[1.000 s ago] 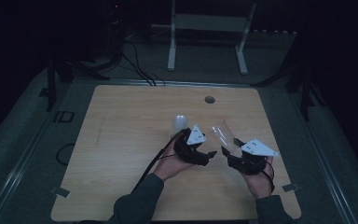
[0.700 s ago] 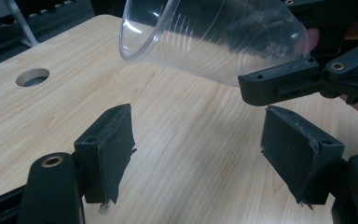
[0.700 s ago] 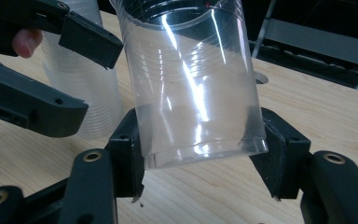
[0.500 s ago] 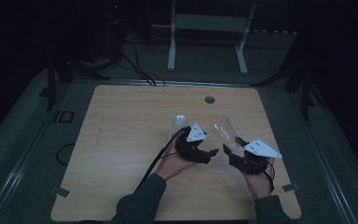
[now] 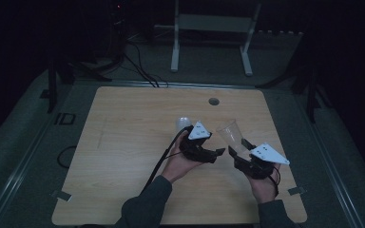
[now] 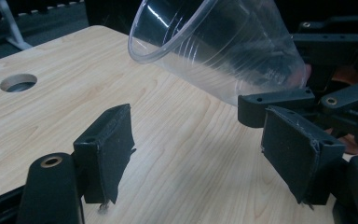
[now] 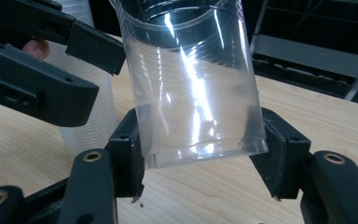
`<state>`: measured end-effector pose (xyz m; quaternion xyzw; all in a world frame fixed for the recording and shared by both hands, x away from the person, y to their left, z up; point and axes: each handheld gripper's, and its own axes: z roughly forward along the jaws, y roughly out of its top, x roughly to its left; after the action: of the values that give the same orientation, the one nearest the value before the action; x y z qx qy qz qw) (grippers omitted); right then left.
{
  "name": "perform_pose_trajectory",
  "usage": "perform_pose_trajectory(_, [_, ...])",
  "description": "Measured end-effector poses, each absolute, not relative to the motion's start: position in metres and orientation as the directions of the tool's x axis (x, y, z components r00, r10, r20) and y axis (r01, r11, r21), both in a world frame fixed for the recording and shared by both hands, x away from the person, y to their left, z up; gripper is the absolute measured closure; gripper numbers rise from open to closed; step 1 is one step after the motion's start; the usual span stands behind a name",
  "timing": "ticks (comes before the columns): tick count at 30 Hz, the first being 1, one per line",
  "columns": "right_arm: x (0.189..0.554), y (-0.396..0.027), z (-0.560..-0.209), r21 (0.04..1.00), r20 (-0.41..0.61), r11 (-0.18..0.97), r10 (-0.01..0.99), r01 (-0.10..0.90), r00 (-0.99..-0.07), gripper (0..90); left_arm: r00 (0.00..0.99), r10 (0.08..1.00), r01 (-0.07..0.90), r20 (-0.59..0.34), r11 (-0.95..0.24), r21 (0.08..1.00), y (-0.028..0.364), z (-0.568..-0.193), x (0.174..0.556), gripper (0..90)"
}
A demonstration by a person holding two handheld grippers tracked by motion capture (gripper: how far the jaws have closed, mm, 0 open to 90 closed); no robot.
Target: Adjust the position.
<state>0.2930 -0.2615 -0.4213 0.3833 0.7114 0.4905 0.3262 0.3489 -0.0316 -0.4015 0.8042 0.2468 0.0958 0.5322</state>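
A clear plastic cup (image 5: 230, 133) tilts up and away over the wooden table (image 5: 123, 142), its mouth toward the far side. My right gripper (image 5: 240, 148) is shut on its base; in the right gripper view both pads of the right gripper (image 7: 203, 154) press the bottom of the cup (image 7: 191, 79). To its left, my left gripper (image 5: 214, 153) points toward the cup. The left gripper (image 6: 196, 140) stands open with nothing between its jaws, while the cup (image 6: 223, 46) hangs above and to their right. A stack of whitish cups (image 5: 182, 123) stands upright just beyond the left hand, and the stack (image 7: 91, 121) also rises behind the left gripper's jaws.
A round cable hole (image 5: 213, 101) lies near the table's far edge. A white metal stand (image 5: 209, 28) and cables (image 5: 138, 66) sit on the floor beyond the table. The surroundings are dark.
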Motion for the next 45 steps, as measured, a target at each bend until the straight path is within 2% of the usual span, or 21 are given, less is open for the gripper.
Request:
perform_pose_trajectory(9, [0.292,-0.26,-0.422,0.953,-0.087,0.216,0.867,0.212,-0.49,41.9,0.858,0.496,0.31,-0.135,-0.288,0.906,-0.035,-0.399,0.35,21.5])
perform_pose_trajectory(16, [0.29,-0.26,-0.423,0.959,-0.088,0.204,0.873,0.197,-0.48,41.8,0.854,0.479,0.348,-0.201,-0.24,0.906,-0.038,-0.396,0.354,19.0])
perform_pose_trajectory(45, [0.286,-0.253,-0.425,0.971,-0.087,0.182,0.875,0.157,-0.476,41.8,0.824,0.413,0.456,-0.389,-0.073,0.887,-0.042,-0.391,0.366,18.2])
